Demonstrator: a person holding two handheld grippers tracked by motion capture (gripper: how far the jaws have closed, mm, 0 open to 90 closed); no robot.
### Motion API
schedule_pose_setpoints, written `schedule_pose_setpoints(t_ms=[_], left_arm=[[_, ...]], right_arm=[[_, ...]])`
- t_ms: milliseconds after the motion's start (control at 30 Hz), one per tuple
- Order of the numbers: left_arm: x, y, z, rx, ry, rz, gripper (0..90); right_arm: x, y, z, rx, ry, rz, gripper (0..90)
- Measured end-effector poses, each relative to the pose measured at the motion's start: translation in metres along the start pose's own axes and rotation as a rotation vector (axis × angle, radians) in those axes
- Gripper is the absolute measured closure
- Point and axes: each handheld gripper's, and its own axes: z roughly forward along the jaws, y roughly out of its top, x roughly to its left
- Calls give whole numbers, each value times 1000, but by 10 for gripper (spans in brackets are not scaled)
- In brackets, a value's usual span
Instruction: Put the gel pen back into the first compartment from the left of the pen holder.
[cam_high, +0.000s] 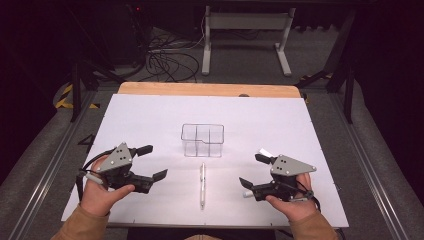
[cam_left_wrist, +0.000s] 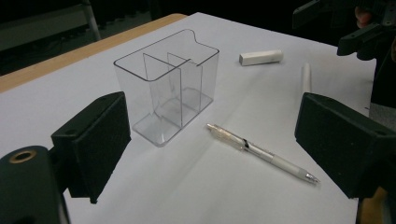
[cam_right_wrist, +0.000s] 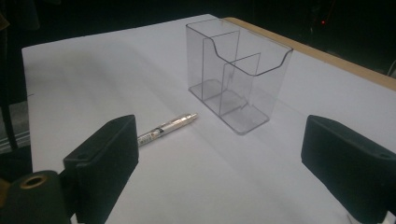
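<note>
1. Resting low over the near left part of the table (cam_high: 150, 107), the left gripper (cam_high: 156, 162) is held in the person's left hand (cam_high: 102, 192); its two black jaws stand wide apart with nothing between them, and they point toward the middle of the white sheet.
2. On the near right part of the table, the right gripper (cam_high: 254, 171) sits in the person's right hand (cam_high: 295, 202), jaws likewise spread wide and empty, pointing inward toward the middle.
3. A pen (cam_high: 202, 185) lies flat on the white sheet between the two grippers, near the middle of the near edge, its length running from the near edge toward the far one. Neither gripper touches it.
4. In the left gripper view the pen (cam_left_wrist: 261, 153) shows a clear barrel at one end and a white body ending in a metal tip; it lies free on the sheet between that gripper's jaws as seen by the camera, but farther off than they reach.
5. A clear plastic organiser (cam_high: 202, 140) stands upright at the middle of the table, just beyond the far end of the pen and apart from it. Inner walls split it into compartments, and all of them look empty.
6. In the right gripper view the organiser (cam_right_wrist: 238, 74) has one wall cut lower in a curved dip.
7. A white eraser (cam_left_wrist: 260, 57) lies toward the right edge, close to the right gripper's jaws, and a slim white stick (cam_left_wrist: 306, 77) lies near it.
</note>
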Motion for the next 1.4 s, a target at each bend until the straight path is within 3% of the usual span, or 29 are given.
schedule_pose_setpoints(t_ms=[200,367,1067,1400], left_arm=[[0,0,-3,9,6,20,81],[1,0,-8,-5,8,10,71],[2,-2,-13,6,35,8,68],[4,-3,-15,12,52,0,73]], right_arm=[[3,2,6,20,-4,4,174],[6,6,9,6,6,15,174],[19,23,35,24,56,-22,167],[21,27,42,29,59,-3,132]])
